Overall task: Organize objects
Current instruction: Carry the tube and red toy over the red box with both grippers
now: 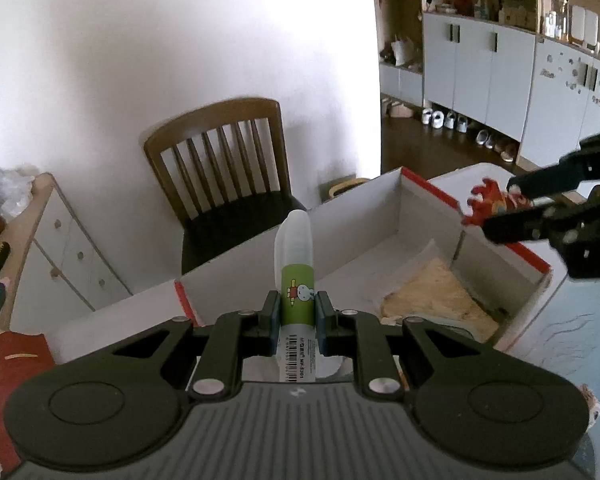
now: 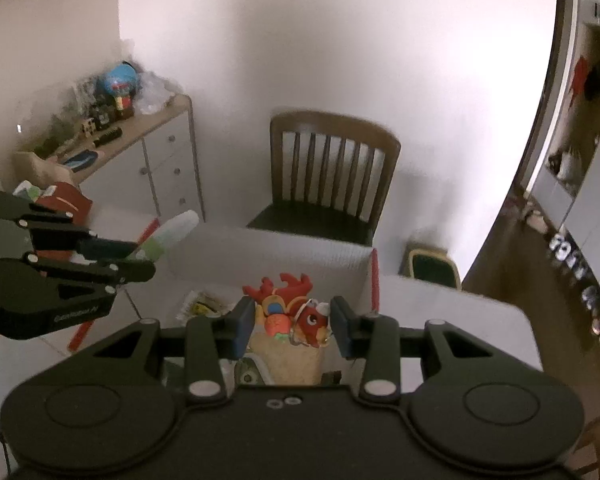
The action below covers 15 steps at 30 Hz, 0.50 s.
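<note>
Left wrist view: wooden chair point(image 1: 228, 176) against white wall, behind an open cardboard box point(image 1: 380, 216) with red-trimmed flaps on the table point(image 1: 560, 340). Crumpled tan cloth point(image 1: 436, 296) lies inside the box. Left gripper point(image 1: 296, 316) over the box's near edge; its pads are pinched tight on a glue stick point(image 1: 294, 256), green label, translucent cap pointing forward and up. Right gripper point(image 1: 500, 210) enters from the right above the box's far flap, its pads closed on a red toy figure point(image 1: 484, 200). Right wrist view: toy point(image 2: 296, 312) sits gripped between the two blue pads point(image 2: 244, 320), antlered end forward, above the box interior.
</note>
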Tool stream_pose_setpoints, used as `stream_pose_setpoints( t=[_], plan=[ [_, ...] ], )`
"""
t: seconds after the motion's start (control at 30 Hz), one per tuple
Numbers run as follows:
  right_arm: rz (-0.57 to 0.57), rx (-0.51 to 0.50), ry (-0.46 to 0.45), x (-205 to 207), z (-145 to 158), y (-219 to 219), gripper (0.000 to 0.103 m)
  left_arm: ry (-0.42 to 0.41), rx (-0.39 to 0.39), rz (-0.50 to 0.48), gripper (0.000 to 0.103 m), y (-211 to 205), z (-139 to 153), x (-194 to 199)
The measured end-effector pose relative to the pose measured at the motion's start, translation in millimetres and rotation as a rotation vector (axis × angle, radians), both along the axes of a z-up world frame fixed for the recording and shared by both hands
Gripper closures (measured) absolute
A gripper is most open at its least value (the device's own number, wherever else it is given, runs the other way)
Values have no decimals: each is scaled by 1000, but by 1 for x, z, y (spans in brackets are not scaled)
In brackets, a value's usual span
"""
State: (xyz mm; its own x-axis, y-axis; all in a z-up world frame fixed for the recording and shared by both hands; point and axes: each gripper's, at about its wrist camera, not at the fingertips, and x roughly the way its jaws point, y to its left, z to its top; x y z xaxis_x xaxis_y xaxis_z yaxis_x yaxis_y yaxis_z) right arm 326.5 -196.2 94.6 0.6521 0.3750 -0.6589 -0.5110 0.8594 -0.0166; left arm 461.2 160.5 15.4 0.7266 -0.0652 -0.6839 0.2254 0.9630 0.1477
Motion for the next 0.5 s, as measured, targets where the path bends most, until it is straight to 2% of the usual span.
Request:
stream_pose_setpoints(
  t=[0.5],
  plan=[
    [-61, -43, 117, 28, -58, 10, 63, 133, 46, -37, 86, -11, -62, 45]
  ],
)
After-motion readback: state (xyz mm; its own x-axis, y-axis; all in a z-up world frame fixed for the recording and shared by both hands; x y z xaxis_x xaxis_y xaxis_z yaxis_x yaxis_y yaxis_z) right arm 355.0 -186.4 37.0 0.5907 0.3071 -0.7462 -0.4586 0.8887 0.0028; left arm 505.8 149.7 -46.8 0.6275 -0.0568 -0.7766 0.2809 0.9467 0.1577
